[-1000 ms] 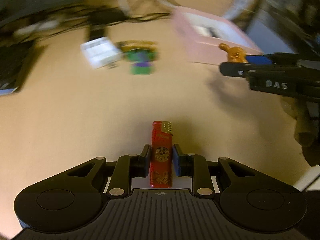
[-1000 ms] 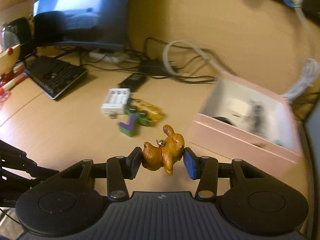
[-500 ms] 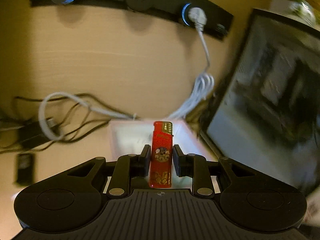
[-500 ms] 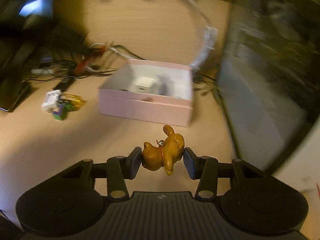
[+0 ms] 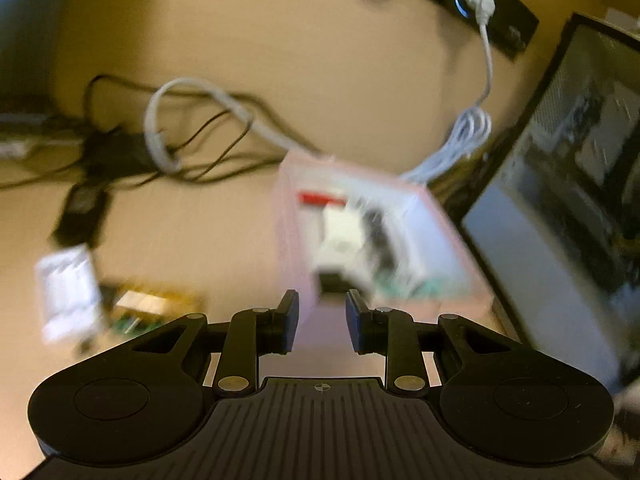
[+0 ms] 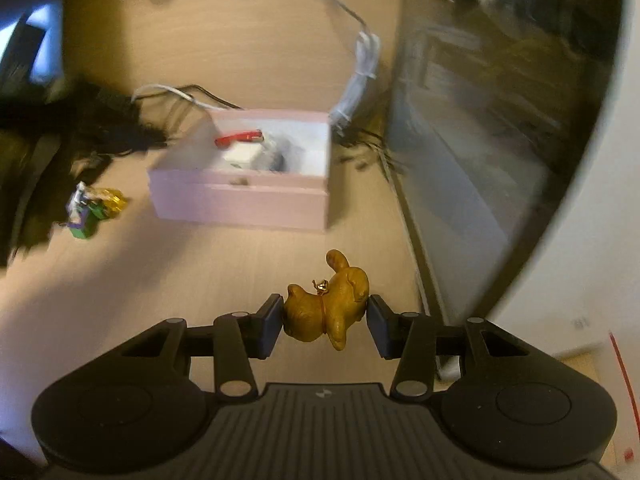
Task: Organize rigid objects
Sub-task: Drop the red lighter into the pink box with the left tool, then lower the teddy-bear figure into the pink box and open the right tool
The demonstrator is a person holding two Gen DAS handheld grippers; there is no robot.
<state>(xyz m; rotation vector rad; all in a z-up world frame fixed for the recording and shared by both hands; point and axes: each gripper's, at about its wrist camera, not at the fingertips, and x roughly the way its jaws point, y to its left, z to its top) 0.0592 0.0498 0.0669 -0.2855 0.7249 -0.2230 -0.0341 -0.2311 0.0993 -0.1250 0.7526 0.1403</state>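
Observation:
My left gripper [image 5: 322,320] is open and empty, just in front of the pink box [image 5: 296,248]. The red lighter [image 5: 322,199] lies inside the box at its back, also seen in the right wrist view [image 6: 239,139]. My right gripper [image 6: 325,316] is shut on a golden-brown dog figurine [image 6: 330,304], held above the desk in front of the pink box [image 6: 240,200]. A white block [image 5: 340,236] and dark items also lie in the box.
A white battery holder [image 5: 66,292], a yellow item [image 5: 156,300] and a green-purple piece [image 6: 84,226] lie left of the box. Cables [image 5: 192,128] trail behind it. A dark monitor [image 5: 560,184] stands to the right.
My left gripper opened and let go of the red lighter, which now lies in the pink box. The right gripper keeps hold of the dog figurine.

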